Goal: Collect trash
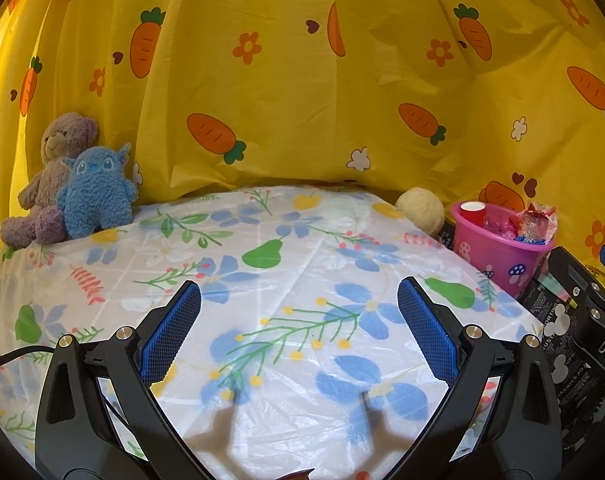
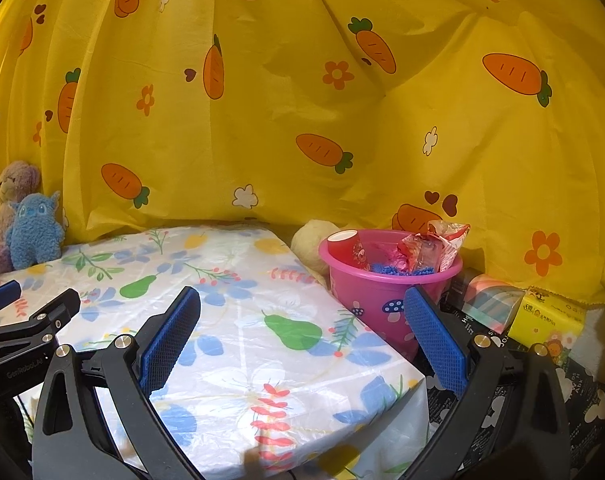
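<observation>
The left gripper (image 1: 299, 322) is wide open and holds nothing; it hangs over the flowery cloth on the desk (image 1: 286, 248), low in the middle of the left wrist view. The right gripper (image 2: 302, 330) is wide open too and holds nothing, low in the right wrist view, with its right finger in front of part of the pink bucket (image 2: 376, 300). The bucket stands upright at the right edge of the desk, in the middle right of both views, with its mouth up. The trash is inside it: a red cup (image 2: 344, 242) leans on its side at the left of the rim, its white open end up and to the left, and crinkly wrappers (image 2: 434, 246) stick up at the right of the rim. Something blue (image 2: 394, 269) lies deeper in the bucket, but it is hard to tell what it is. A pale fuzzy ball (image 2: 308, 246) is partly hidden behind the bucket. A brown teddy bear (image 1: 48, 176) and a blue fuzzy toy (image 1: 96, 192) sit together at the far left of the desk. A yellow curtain (image 1: 302, 80) with carrots fills the top. In the right wrist view a yellow box (image 2: 546, 320) sits at the right.
</observation>
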Tool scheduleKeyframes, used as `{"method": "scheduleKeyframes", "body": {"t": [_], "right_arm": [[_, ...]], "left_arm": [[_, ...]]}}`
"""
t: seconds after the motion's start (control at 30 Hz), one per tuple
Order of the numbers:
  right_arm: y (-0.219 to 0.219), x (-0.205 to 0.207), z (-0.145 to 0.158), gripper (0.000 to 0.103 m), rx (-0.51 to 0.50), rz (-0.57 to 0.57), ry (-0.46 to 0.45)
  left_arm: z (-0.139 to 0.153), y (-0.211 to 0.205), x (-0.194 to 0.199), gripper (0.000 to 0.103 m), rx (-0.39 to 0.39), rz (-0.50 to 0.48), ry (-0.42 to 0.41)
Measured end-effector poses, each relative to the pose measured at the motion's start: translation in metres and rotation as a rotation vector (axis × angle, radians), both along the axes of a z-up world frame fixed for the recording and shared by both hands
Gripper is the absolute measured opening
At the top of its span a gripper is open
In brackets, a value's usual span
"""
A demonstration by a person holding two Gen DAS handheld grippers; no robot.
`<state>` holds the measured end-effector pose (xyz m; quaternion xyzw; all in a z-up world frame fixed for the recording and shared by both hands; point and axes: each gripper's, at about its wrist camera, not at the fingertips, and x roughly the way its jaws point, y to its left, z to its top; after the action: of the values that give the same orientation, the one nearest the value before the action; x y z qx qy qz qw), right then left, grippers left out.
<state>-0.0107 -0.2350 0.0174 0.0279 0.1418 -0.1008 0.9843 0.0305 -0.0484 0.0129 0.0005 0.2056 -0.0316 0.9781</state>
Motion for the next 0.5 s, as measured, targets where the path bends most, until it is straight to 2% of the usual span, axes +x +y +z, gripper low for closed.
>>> {"method": "scheduleKeyframes", "body": {"t": [0.5], "right_arm": [[0.0044, -0.0007, 0.0014, 0.098, 0.001, 0.000, 0.000]], "left_arm": [[0.0003, 0.0007, -0.0026, 0.097, -0.009, -0.006, 0.005]]}}
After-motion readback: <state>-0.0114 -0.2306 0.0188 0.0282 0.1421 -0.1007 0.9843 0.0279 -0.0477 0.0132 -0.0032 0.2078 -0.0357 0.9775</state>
